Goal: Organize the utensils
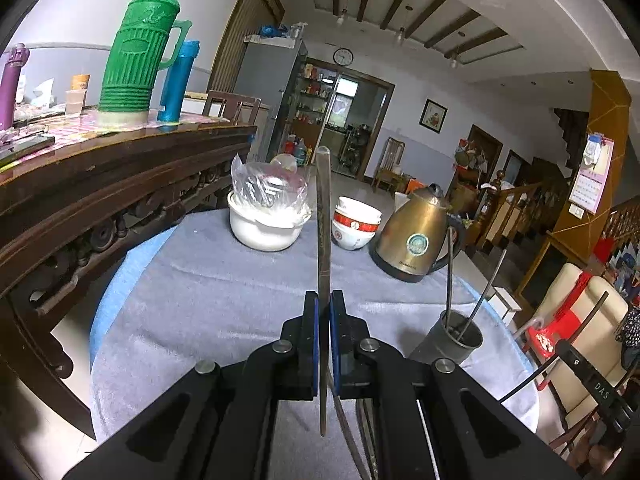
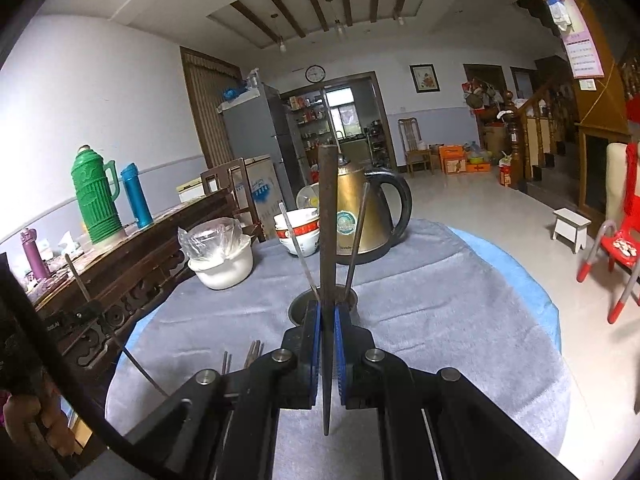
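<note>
My left gripper [image 1: 324, 300] is shut on a long metal chopstick [image 1: 323, 208] that sticks up between its blue pads. A grey holder cup [image 1: 452, 340] with two metal chopsticks [image 1: 450, 272] stands to its right on the table. My right gripper [image 2: 328, 312] is shut on a dark metal chopstick [image 2: 327, 220], just in front of the same cup [image 2: 298, 306], which holds two chopsticks [image 2: 357, 236]. More utensils [image 2: 252, 354] lie on the cloth at the left of the right gripper. The left gripper also shows at the left edge of the right wrist view [image 2: 76, 316].
A round table with a grey cloth [image 1: 208, 288] carries a white pot with a plastic bag [image 1: 266, 220], stacked bowls [image 1: 354, 224] and a brass kettle [image 1: 416, 236]. A dark wooden sideboard [image 1: 100, 184] with a green thermos [image 1: 136, 52] stands left. A red chair [image 2: 616, 252] stands right.
</note>
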`<state>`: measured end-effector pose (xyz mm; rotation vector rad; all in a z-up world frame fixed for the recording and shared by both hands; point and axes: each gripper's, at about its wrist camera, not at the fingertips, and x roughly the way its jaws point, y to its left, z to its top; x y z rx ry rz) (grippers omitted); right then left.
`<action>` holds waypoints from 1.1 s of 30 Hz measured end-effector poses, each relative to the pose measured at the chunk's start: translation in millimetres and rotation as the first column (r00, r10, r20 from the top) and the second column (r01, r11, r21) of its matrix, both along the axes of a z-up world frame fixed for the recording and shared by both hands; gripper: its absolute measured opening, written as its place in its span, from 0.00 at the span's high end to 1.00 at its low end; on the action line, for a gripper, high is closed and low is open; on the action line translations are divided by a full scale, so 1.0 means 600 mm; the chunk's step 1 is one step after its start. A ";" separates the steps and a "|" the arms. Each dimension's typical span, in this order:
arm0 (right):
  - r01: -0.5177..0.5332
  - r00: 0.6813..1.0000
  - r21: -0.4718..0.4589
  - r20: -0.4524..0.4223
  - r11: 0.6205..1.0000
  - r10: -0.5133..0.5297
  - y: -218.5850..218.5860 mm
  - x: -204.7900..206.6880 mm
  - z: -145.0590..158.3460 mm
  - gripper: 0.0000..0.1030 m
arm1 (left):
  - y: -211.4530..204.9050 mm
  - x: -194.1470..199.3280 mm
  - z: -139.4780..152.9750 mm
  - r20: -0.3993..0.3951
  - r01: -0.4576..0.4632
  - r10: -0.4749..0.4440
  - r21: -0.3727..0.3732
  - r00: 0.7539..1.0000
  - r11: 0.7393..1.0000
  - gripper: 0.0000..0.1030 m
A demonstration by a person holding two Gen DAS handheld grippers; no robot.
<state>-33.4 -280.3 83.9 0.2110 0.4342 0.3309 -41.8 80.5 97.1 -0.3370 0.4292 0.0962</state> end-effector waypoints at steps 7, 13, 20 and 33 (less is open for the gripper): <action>0.008 1.000 -0.004 0.007 1.000 -0.008 -0.002 -0.004 0.009 0.93 | -0.004 0.005 0.008 0.008 0.030 -0.029 -0.026 1.000 0.999 0.95; 0.017 1.000 0.023 0.021 1.000 -0.018 -0.015 0.000 0.021 0.93 | -0.024 0.029 0.033 0.024 0.080 -0.079 -0.043 0.997 0.996 0.95; 0.028 0.996 0.062 0.077 0.998 -0.033 -0.034 0.012 0.058 0.93 | -0.066 0.082 0.062 0.034 0.156 -0.154 -0.077 0.987 0.985 0.95; 0.022 0.996 0.080 0.087 0.997 -0.029 -0.033 0.026 0.078 0.93 | -0.104 0.152 0.055 -0.128 0.133 -0.133 -0.011 0.983 0.991 0.95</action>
